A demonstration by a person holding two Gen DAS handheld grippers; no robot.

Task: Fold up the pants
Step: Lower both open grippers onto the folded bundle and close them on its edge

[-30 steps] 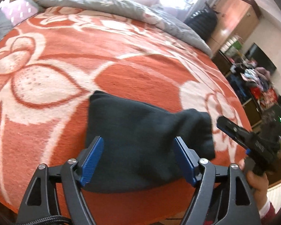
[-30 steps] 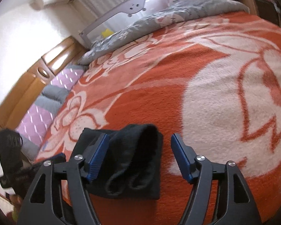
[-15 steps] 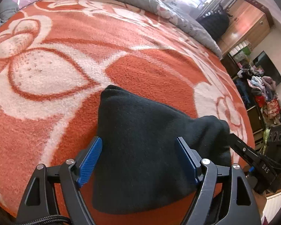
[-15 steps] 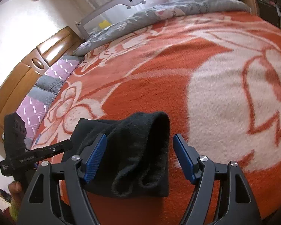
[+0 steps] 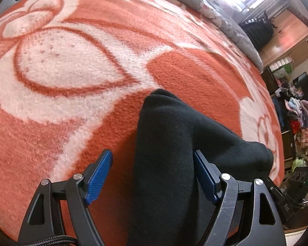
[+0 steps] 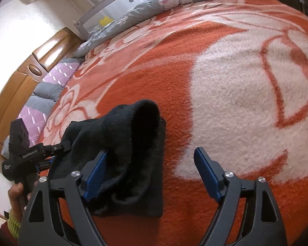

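The black pants [image 5: 174, 143] lie folded into a thick bundle on the orange and white blanket [image 5: 71, 82]. My left gripper [image 5: 154, 176] is open, its blue pads on either side of the bundle's left end, close over it. My right gripper [image 6: 152, 176] is open over the bundle's right end [image 6: 133, 143]; its left pad touches the raised fold, its right pad is over bare blanket. The left gripper's body [image 6: 30, 157] shows at the left of the right wrist view, and the right one [image 5: 285, 203] at the lower right of the left wrist view.
A grey quilt [image 6: 174, 2] and a bed rail [image 6: 117, 2] lie along the bed's far side. Pillows [image 6: 41, 102] and a wooden headboard [image 6: 20, 78] are at the left. Cabinets and piled clothes [image 5: 297, 112] stand beyond the bed's right edge.
Both grippers have moved closer and lower onto the pants, staying open. The left one has shifted so the bundle's left edge sits between its pads.
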